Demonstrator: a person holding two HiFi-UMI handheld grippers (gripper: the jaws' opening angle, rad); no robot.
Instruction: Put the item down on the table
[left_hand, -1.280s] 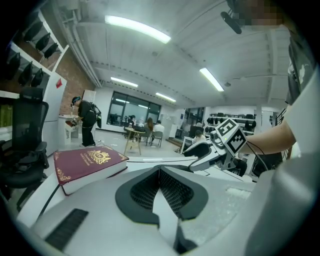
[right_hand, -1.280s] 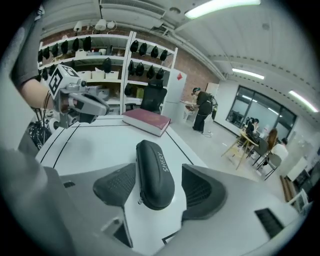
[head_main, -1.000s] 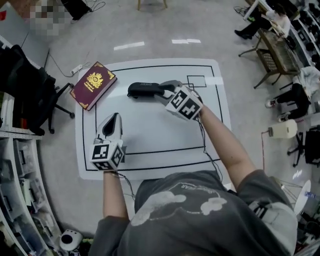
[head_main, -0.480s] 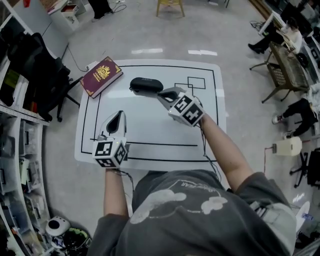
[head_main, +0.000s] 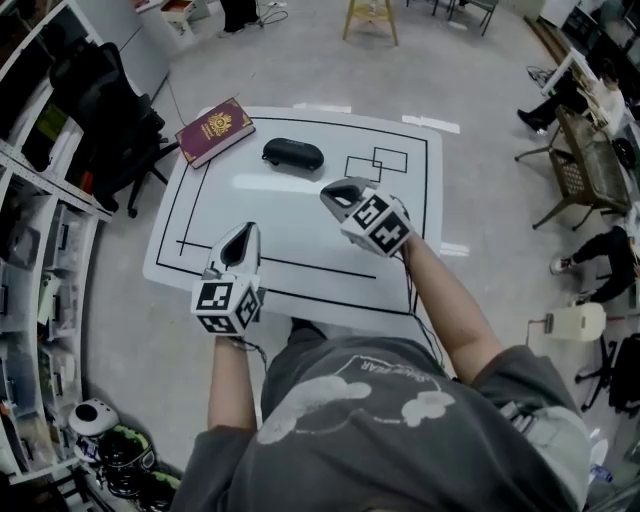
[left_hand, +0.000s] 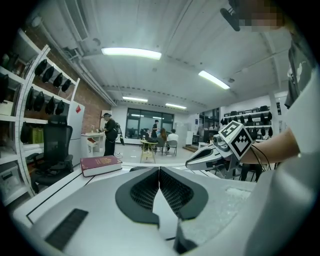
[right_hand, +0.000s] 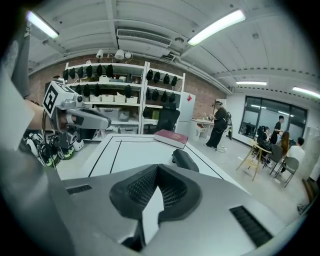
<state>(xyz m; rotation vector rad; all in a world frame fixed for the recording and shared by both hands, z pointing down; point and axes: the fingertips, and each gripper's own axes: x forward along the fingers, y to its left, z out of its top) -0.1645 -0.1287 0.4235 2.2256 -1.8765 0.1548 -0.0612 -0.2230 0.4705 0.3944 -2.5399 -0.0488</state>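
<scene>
1. The step in hand: the put-down looks finished. The black case (head_main: 293, 154) lies flat on the table (head_main: 300, 235), upper middle of the head view, well apart from both grippers. The left gripper (head_main: 243, 232) and the right gripper (head_main: 335, 192) hover over the lower half of the table. Each has its jaws pressed together with nothing between them. The next move, as I judge it, calls for little. The hands need only keep clear of the case, or, if it is to be handled again, part the right jaws before reaching toward the upper middle.

2. The room: it is a big open workshop with a grey floor (head_main: 300, 60). Shelving (head_main: 40, 260) runs down the left edge of the head view. A black office chair (head_main: 110, 110) stands upper left, a wooden stool (head_main: 370, 18) at top centre, and seated people (head_main: 590, 100) at the upper right. The gripper views show strip lights overhead and more people far off.

3. The surface: the table is white and flat, with a printed black rectangle and two small overlapping squares (head_main: 375, 163) right of the case.

4. The red book (head_main: 214, 130) lies on the table's upper-left corner, just beside the case but not touching it.

5. The case, seen from the right gripper view (right_hand: 185, 160), sits beyond the closed tips with bare table between them.
</scene>
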